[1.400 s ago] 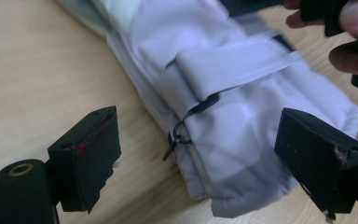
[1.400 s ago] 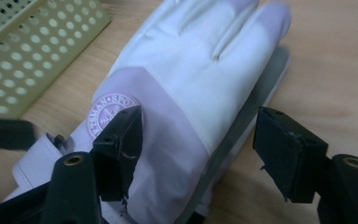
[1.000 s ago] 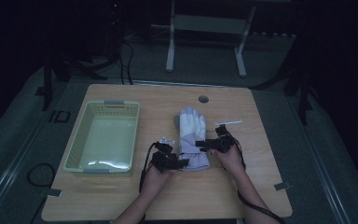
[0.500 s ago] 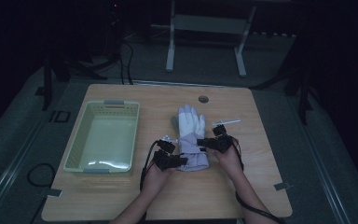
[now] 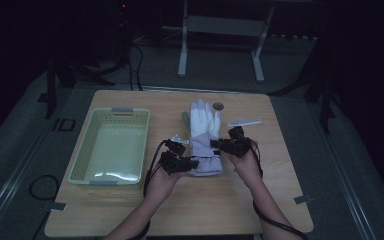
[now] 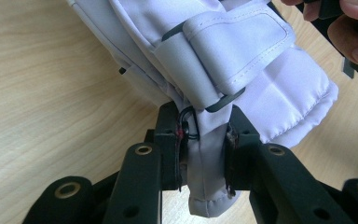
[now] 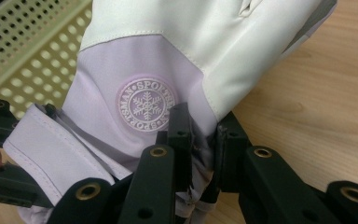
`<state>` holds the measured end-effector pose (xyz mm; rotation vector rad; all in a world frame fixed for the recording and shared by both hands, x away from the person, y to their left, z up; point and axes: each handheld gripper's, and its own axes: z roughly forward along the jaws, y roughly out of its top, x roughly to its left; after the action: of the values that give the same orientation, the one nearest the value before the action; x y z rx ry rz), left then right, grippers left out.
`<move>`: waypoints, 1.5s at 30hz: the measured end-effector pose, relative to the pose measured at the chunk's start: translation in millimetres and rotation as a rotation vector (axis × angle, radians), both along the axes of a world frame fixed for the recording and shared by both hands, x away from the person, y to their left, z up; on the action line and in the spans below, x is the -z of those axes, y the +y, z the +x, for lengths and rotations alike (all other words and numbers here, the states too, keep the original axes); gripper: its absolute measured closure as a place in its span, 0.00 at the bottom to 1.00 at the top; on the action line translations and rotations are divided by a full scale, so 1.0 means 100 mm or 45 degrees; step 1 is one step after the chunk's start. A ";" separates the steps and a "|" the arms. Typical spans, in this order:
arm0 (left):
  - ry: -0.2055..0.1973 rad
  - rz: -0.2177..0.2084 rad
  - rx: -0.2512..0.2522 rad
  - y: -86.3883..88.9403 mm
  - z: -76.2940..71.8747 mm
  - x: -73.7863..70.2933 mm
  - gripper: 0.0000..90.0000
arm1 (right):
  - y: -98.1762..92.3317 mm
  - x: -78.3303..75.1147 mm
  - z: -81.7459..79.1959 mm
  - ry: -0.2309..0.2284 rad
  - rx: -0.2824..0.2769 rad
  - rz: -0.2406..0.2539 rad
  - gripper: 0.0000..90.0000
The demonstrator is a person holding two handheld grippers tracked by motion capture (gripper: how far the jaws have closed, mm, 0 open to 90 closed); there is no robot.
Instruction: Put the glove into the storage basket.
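Item: padded winter glove, white and pale lilac, near the middle of the surface, cuff toward the near edge, fingers toward the far edge. Handling, as judged: light, soft, quilted, prone to sag and fold; smooth shell likely slippery, so best taken at the thick cuff hem or strap. Left hand-held gripper clamped on the cuff's hemmed edge; right hand-held gripper pinched on a fold below the snowflake badge. High view: whole layout, green basket by the left edge. Left gripper view: wrist strap and stitching. Right gripper view: badge lettering, basket mesh behind.
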<state>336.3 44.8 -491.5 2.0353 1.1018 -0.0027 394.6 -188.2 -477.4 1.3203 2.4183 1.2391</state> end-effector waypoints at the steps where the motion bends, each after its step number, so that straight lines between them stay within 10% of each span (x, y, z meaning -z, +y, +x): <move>1: 0.000 0.001 0.002 0.01 0.00 -0.02 0.80 | 0.02 -0.04 -0.01 -0.014 -0.003 -0.001 0.88; 20: -0.071 0.083 0.002 0.55 -0.05 -0.49 0.80 | 0.62 -0.51 -0.04 -0.119 -0.064 -0.025 0.88; 45: -0.073 0.154 -0.055 1.66 -0.17 -0.63 0.80 | 1.80 -0.60 -0.01 -0.129 -0.145 -0.012 0.89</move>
<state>319.5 211.0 -428.1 2.1043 1.1338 0.1467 393.6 -7.9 -417.7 1.1024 2.4549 1.2862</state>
